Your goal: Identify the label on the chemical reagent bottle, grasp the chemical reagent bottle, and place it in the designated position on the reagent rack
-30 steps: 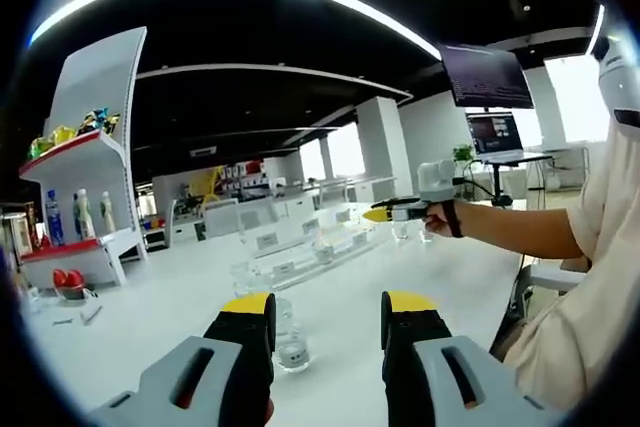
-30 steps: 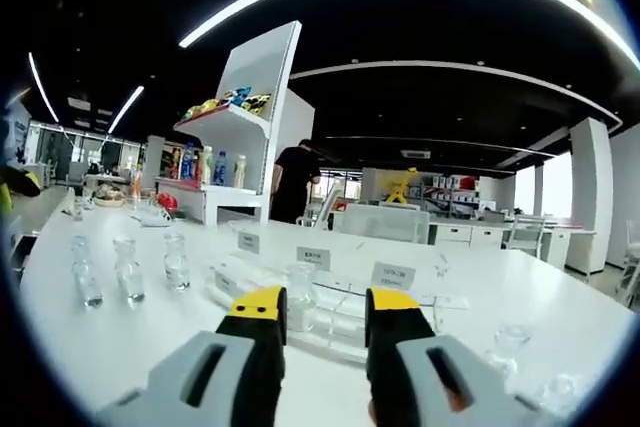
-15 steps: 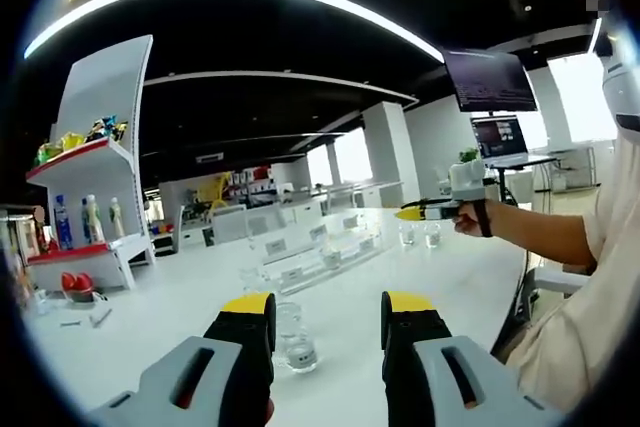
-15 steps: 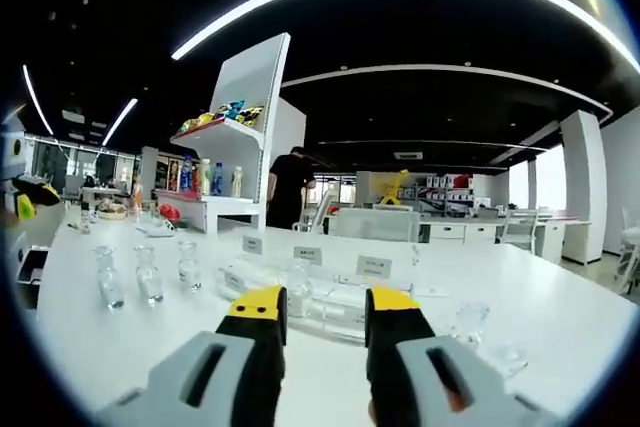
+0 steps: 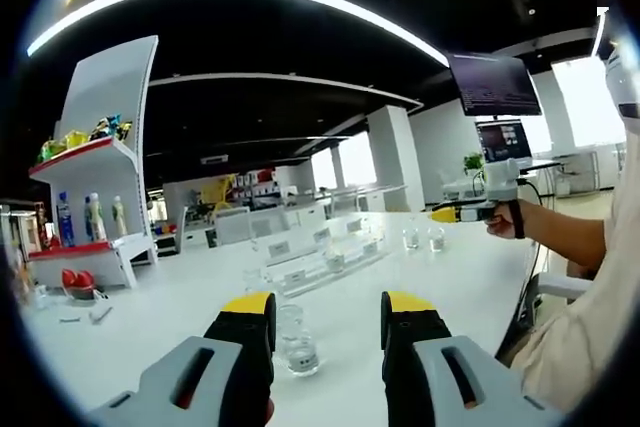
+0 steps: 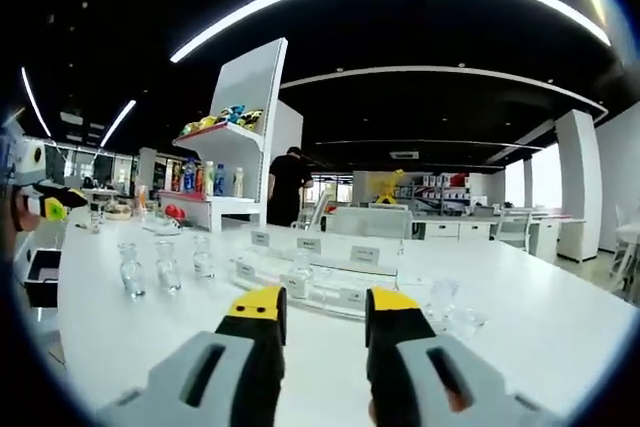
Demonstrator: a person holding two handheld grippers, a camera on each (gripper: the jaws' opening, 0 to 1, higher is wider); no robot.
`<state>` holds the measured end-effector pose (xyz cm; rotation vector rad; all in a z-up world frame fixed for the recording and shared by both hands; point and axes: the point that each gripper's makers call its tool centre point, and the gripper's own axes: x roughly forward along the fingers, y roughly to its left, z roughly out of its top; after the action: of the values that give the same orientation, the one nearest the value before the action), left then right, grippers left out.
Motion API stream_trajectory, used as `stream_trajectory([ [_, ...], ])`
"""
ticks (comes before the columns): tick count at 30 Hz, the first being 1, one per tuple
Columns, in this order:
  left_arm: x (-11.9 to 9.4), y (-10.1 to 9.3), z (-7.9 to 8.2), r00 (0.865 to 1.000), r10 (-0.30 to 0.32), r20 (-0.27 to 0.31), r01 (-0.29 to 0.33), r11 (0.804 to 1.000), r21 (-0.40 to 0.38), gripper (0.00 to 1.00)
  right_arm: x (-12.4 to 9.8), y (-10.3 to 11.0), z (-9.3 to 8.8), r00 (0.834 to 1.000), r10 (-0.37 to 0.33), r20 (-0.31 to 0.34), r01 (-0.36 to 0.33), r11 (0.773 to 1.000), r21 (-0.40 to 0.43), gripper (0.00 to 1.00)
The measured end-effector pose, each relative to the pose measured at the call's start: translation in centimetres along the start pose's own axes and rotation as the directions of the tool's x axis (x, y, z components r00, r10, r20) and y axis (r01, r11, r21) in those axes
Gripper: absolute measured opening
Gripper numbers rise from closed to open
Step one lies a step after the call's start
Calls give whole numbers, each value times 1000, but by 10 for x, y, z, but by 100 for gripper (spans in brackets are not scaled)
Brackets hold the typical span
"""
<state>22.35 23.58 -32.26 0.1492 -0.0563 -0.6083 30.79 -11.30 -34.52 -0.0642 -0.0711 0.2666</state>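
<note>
early stage: my left gripper (image 5: 325, 315) and right gripper (image 6: 315, 309) both gape empty. one reagent bottle (image 5: 294, 339) stands on the white surface (image 5: 180, 297) just ahead, rack (image 6: 310, 282) beyond; grasp and placement still undone.

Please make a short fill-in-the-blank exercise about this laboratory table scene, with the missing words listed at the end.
1. In the left gripper view, a small clear reagent bottle stands on the white table just beyond the open jaws of the ____ gripper.
2. The tips of both grippers are coloured ____.
3. In the right gripper view, the right gripper is open and holds ____.
4. The clear reagent rack carries small white ____ along its front.

Missing words: left; yellow; nothing; labels
</note>
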Motion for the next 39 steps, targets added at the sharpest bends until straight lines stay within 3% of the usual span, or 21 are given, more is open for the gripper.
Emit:
stream_trajectory([
  [9,-10,1,1,1000,10,-2,-10,1000,9,43,-21,2,18,998,4,57,-6,1000,29,32],
  [20,-13,-3,3,1000,20,6,-20,1000,16,43,-52,-25,23,998,-51,44,53,998,-32,32],
  [39,-14,-2,0,1000,29,-7,-29,999,22,43,-81,-53,19,993,-116,33,117,993,-11,32],
])
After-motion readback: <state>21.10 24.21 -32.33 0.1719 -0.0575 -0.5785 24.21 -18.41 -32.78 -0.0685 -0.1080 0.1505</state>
